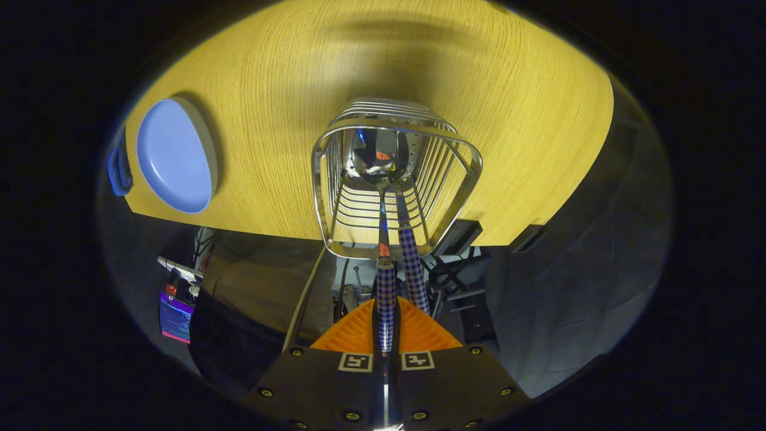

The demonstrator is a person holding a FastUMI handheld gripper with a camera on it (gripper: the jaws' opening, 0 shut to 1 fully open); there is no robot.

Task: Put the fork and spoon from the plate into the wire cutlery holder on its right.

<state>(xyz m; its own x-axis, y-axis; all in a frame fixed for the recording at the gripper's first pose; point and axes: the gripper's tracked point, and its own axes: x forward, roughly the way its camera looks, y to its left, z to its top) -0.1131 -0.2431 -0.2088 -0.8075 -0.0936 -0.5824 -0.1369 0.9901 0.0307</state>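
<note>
Two utensils stand in the wire holder [395, 179], which sits on the table [508, 120] straight ahead of the tongs [386, 335]: a spoon [383, 173] with its bowl deep inside, and a second checked handle [412, 257] just beside it, probably the fork, though its head is hidden. The tongs are narrow, both fingers pressed on the spoon's checked handle, which runs back between them.

Risk, as I judge it: the spoon's bowl seems near the bottom but may not be resting there. Letting go early would drop it with a clatter and could rock the light holder. Pulling back before the fingers part could drag the spoon out or tip the holder, which stands close to the table's near edge.

Count: one holder, one spoon, one other handle, one blue plate [173, 155] well off to the left, bare.
</note>
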